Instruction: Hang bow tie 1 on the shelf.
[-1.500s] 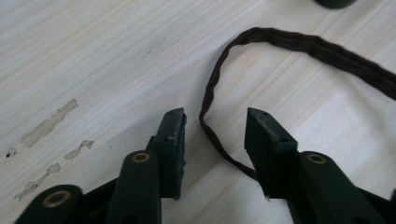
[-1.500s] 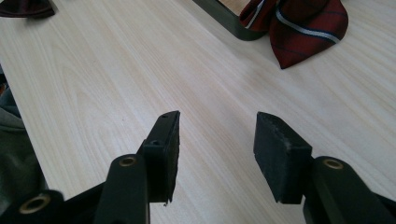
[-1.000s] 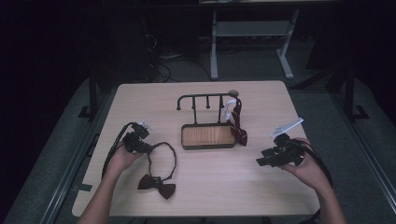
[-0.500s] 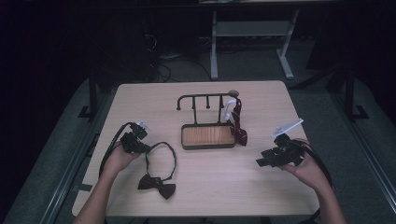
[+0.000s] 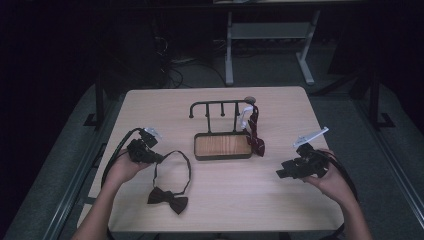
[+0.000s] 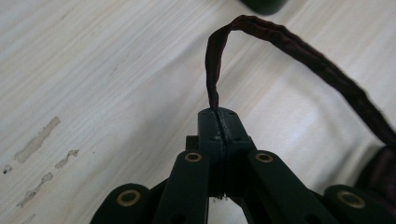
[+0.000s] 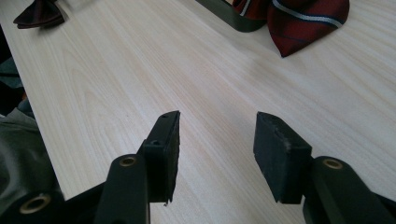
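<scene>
Bare worktop (image 5: 280, 210) lies open along the near edge and across the right half, giving a clear lane. At centre the hook rack (image 5: 222, 131) with its wooden tray blocks the middle, a striped tie (image 5: 254, 135) draped at its right end. The bow tie (image 5: 167, 200) and its strap loop clutter the near left.

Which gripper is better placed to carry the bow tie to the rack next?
Left. The left gripper is shut on the bow tie's strap, the strap rising from its closed jaws. The right gripper is open with nothing between its jaws, off beyond the rack from the bow tie.
</scene>
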Demonstrator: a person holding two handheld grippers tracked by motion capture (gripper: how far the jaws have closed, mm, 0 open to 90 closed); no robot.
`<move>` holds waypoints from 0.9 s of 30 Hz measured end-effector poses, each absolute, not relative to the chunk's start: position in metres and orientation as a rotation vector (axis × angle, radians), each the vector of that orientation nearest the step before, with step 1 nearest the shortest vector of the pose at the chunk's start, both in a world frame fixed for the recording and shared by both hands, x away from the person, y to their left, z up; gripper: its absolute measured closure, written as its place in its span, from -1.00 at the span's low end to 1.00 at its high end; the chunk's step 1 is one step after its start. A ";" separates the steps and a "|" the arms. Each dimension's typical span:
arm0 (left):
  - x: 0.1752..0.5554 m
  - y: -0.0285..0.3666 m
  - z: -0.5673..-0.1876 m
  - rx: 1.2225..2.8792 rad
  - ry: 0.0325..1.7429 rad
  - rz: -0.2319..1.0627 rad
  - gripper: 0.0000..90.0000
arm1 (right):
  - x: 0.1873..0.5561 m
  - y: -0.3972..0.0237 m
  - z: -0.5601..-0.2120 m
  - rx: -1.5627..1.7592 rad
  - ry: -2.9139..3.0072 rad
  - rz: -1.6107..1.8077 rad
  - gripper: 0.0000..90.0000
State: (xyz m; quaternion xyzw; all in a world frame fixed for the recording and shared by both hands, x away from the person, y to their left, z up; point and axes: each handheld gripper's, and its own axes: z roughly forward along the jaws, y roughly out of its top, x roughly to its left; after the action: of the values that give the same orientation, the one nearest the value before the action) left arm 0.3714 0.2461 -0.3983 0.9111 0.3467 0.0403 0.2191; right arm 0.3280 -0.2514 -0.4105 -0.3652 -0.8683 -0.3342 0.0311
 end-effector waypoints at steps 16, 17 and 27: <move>0.359 0.243 -0.365 2.510 0.855 0.091 0.99 | 0.327 -0.253 -0.410 -1.125 -2.674 -1.037 0.13; 0.357 0.242 -0.364 2.513 0.847 0.088 0.99 | 0.327 -0.253 -0.409 -1.127 -2.674 -1.035 0.13; 0.348 0.235 -0.343 2.535 0.794 0.113 0.99 | 0.326 -0.255 -0.410 -1.125 -2.669 -1.045 0.13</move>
State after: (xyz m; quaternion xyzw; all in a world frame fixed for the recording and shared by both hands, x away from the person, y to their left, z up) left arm 0.3484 0.2351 -0.3434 0.9258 0.2900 0.0413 0.2388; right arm 0.3260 -0.2551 -0.4095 -0.3651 -0.8664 -0.3392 0.0310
